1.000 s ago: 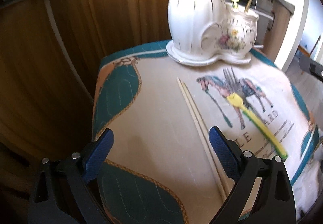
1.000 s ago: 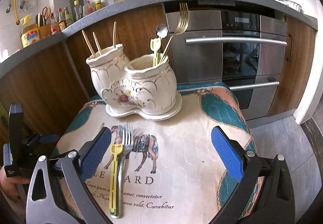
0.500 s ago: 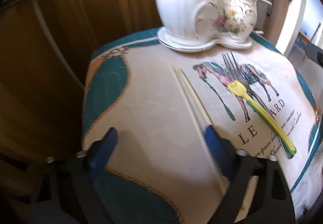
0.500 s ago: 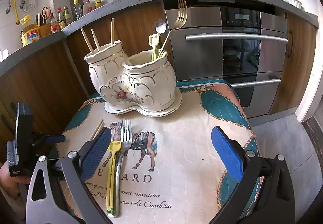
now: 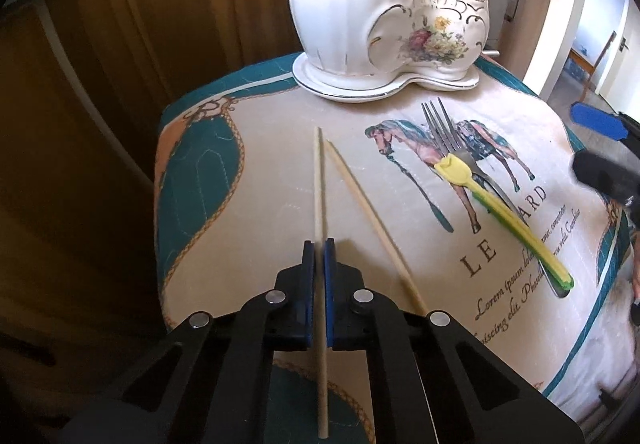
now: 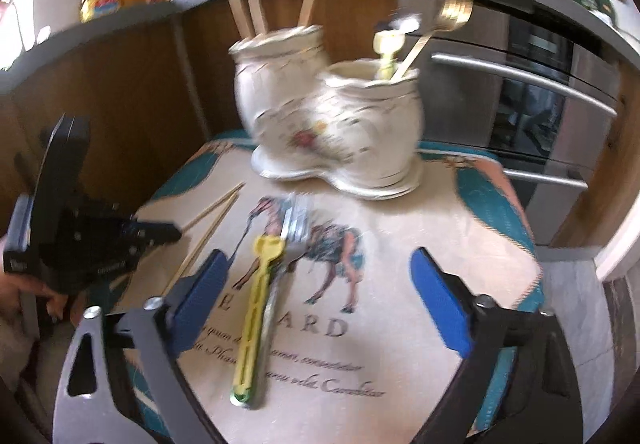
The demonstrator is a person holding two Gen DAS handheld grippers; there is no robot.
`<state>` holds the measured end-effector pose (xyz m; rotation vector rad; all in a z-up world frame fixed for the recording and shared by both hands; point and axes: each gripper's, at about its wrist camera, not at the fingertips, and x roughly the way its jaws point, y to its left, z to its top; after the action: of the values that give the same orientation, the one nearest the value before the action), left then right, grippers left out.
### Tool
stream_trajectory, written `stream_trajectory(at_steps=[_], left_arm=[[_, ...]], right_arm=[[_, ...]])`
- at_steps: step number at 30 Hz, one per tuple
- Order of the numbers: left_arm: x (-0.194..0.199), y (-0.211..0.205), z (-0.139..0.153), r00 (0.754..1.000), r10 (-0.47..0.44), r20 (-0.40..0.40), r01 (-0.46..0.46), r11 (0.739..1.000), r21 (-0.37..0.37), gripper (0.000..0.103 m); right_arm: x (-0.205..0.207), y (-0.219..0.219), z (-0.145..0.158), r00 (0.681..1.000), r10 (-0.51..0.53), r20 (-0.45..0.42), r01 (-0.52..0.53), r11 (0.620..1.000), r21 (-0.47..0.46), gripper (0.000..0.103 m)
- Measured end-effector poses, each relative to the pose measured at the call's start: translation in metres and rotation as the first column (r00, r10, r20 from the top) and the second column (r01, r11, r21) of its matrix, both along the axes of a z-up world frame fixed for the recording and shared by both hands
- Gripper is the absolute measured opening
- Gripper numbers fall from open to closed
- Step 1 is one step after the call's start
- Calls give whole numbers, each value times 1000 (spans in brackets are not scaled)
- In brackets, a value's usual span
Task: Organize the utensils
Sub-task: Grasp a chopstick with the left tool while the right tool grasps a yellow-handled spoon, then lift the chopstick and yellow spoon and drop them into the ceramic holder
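My left gripper (image 5: pixel 319 244) is shut on a wooden chopstick (image 5: pixel 318 180), just above the horse-print cloth (image 5: pixel 260 184). A second chopstick (image 5: pixel 368 212) lies beside it to the right. A silver fork (image 5: pixel 440 124) and a yellow utensil (image 5: pixel 508 220) lie together on the cloth further right. The white double ceramic holder (image 5: pixel 384 4) stands at the back with chopsticks, a gold fork and a yellow utensil in it. My right gripper (image 6: pixel 320 292) is open and empty above the fork (image 6: pixel 292 232) and yellow utensil (image 6: pixel 256 304). The left gripper (image 6: pixel 160 232) shows at the left of the blurred right wrist view.
The cloth (image 6: pixel 400 284) covers a small table with edges close on all sides. Wooden cabinet fronts (image 5: pixel 120 44) stand behind and left. An oven (image 6: pixel 540 104) is at the back right, under a counter (image 6: pixel 120 16) with bottles and pans.
My left gripper moved down over the chopsticks and shut on the left one, swinging it apart from the other. My right gripper moved forward and down towards the fork; its view is now blurred.
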<state>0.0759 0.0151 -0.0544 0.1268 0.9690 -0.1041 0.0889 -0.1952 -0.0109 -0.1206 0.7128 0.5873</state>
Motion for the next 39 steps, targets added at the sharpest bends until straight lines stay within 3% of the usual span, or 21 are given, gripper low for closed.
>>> stream_trajectory(at_steps=[2,6,9,23,29,33,39], left_arm=[[-4,-1,-1,1000,-4,4,4,1000,2,5],[-8,-1,-1,1000,-7,11,7,1000,-6,5],[-12,1,-2,1000,-10,15,10,1000,-14,5],[-12,2,-1,999,-24,20,25,999,-35,5],[-10,2,0,999,-48,-5,47,999,-22,5],[-5,-3,1,996,-77,-41,77,997,7,5],[-4,-11,1,994,-96,-60,99,993,62,5]], right_arm=[[-4,12,-4,999,46,-15,-46,998,-35,75],[-6,34,-15,993,101,-67,-108,989,-98,40],[-4,44,-22,989,112,-100,-124,984,-124,23],[5,68,-38,980,92,-178,-126,974,-190,18],[7,73,-39,980,99,-173,-133,970,-203,16],[3,73,-41,980,100,-170,-132,974,-187,10],[-4,56,-24,987,104,-124,-117,988,-101,10]])
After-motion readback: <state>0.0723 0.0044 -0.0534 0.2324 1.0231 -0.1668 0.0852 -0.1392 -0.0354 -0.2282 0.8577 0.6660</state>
